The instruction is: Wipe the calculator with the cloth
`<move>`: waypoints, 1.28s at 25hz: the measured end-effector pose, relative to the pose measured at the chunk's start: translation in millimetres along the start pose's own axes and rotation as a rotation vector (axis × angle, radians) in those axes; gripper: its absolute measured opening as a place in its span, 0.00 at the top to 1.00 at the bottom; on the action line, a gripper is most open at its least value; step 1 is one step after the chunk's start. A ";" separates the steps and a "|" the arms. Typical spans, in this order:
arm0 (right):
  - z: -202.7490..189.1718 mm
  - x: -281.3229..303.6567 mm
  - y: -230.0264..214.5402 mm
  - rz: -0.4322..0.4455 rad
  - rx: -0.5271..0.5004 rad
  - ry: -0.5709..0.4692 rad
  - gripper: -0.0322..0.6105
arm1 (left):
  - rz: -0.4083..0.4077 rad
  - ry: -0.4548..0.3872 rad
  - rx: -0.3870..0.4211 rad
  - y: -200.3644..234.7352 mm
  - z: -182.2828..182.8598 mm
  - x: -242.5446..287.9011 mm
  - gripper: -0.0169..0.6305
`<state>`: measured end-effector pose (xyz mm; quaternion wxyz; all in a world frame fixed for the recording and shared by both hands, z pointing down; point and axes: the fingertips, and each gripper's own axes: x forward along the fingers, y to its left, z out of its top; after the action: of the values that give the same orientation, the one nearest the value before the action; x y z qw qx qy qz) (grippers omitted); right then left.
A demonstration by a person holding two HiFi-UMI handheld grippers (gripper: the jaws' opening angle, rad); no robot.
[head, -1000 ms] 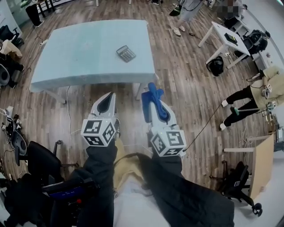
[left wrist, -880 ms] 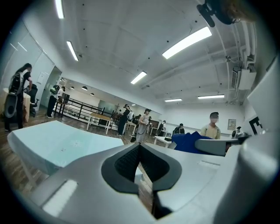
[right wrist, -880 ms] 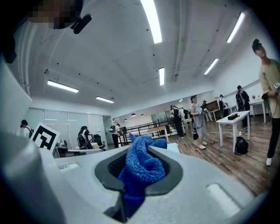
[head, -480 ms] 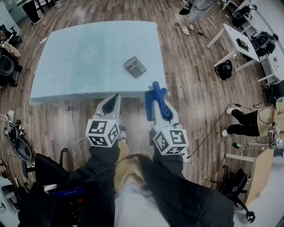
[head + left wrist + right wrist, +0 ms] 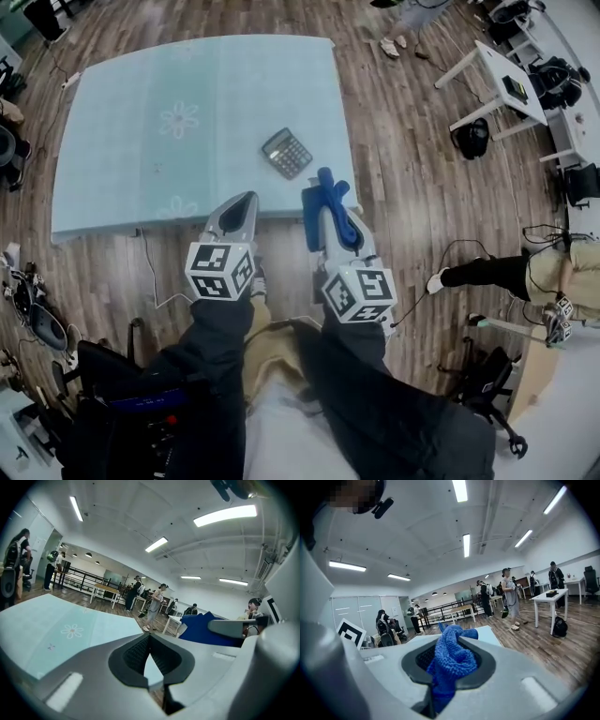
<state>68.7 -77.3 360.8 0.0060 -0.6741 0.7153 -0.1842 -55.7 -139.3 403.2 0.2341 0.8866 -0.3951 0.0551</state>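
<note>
Wooden flooring surrounds a table (image 5: 141,141) under a pale blue-green flowered cover. At left, the left gripper (image 5: 244,202) has its jaws closed on nothing, close to the table's front edge. Just ahead, the small dark rectangular calculator (image 5: 287,153) lies flat near the table's front right corner. It is probably light, rigid and liable to skid, so pinning one side edge would steady it. Its key legends are too small to read. The right gripper (image 5: 325,200) clamps a soft, limp blue knitted cloth (image 5: 451,660).
</note>
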 end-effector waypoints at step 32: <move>-66.9 97.0 -48.7 0.178 0.013 0.246 0.86 | 0.200 0.190 -0.081 43.8 -83.3 77.0 0.97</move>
<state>89.5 -155.2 459.7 -0.0610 -0.5803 0.7663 -0.2690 -27.8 -178.4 514.9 0.2993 0.8234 -0.4596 0.1457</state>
